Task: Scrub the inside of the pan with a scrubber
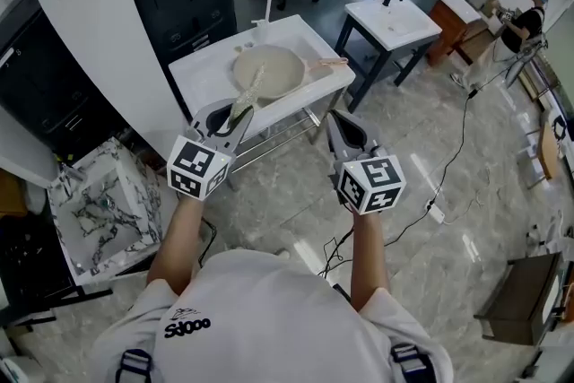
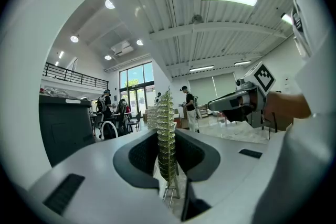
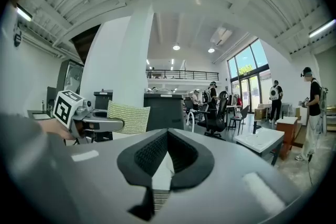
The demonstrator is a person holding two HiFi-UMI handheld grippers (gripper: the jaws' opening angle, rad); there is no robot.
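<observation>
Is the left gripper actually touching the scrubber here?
Touching. The left gripper view shows the scrubber standing edge-on between the left gripper's jaws, with both pads pressed against its sides.

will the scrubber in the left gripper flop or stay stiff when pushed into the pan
Probably fairly stiff: the scrubber stands out flat from the left gripper without sagging. Likely light, being a thin open mesh. Gripped by one edge, it may bend when pressed on the pan.
</observation>
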